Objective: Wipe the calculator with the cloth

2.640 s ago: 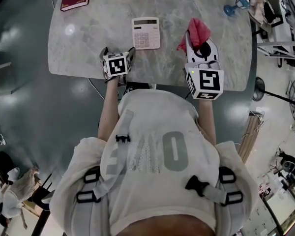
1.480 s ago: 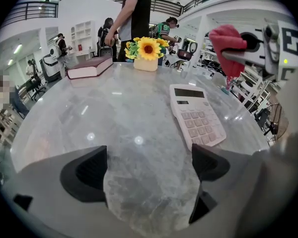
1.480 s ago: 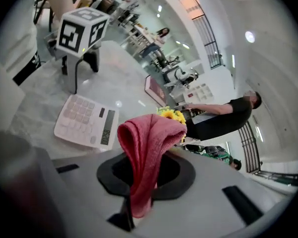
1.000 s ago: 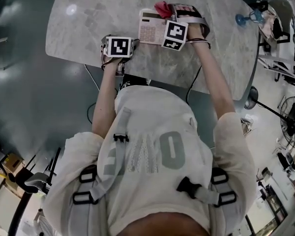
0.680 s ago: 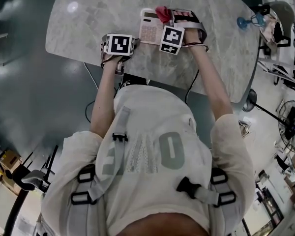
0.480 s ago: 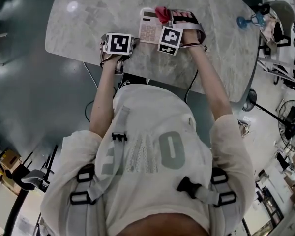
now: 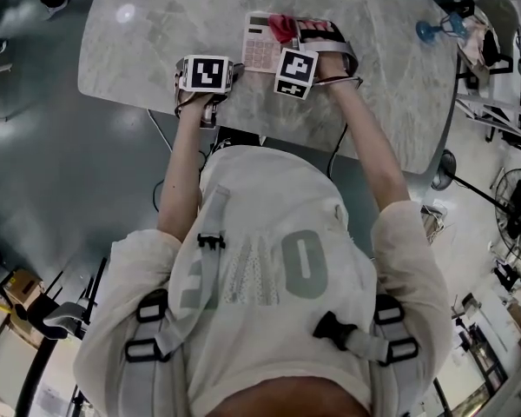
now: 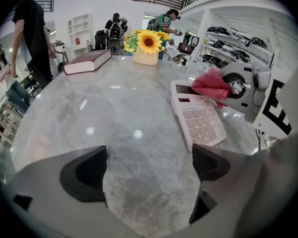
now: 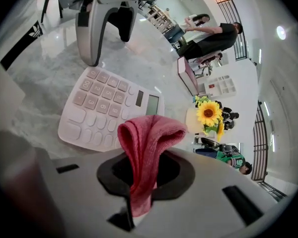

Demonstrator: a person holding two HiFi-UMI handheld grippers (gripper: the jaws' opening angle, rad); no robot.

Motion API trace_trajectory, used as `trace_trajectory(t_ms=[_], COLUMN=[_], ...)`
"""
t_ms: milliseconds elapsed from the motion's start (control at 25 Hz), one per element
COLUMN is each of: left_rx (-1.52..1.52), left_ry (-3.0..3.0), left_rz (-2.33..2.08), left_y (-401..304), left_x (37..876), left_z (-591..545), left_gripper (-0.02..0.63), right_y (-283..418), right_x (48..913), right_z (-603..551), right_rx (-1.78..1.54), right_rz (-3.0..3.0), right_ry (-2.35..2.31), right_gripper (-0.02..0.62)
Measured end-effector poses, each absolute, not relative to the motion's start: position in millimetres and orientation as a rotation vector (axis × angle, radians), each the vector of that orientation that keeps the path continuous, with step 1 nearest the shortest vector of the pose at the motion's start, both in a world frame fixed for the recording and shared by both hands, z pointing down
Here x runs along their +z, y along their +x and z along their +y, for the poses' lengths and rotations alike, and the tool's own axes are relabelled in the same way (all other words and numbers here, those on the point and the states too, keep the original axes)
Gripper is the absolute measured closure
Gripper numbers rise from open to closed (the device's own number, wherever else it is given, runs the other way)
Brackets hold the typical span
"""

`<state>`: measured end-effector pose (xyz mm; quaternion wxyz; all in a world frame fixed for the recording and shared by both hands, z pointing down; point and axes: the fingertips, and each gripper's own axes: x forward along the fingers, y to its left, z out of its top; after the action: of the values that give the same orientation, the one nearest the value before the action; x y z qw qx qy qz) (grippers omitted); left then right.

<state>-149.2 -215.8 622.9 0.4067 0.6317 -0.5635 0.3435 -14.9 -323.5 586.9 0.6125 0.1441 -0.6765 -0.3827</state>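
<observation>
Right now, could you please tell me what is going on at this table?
A person holds tongs in each hand. The right tongs are shut on a red cloth, held over the display end of the white calculator. The left tongs are open and empty, low over the marble table beside the calculator.

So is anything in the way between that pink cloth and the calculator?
Nothing visible. The cloth, pinched by the right gripper, is right at the calculator, whose keys are bare. The left gripper sits open, off to the side.
</observation>
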Motion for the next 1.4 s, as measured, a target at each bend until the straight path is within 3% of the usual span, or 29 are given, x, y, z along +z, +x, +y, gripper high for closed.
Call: trace_trajectory(t_ms=[1400], left_rx=[0.836], left_ry=[1.616], left_rz=[-1.429], left_y=[-150.0], left_x=[627.0], left_z=[-211.1], left_gripper=[0.084], right_y=[-5.9], right_x=[614.1], right_z=[-197.7], right_rx=[-0.738], right_rz=[-1.588], right_ry=[0.137], right_gripper=[0.54])
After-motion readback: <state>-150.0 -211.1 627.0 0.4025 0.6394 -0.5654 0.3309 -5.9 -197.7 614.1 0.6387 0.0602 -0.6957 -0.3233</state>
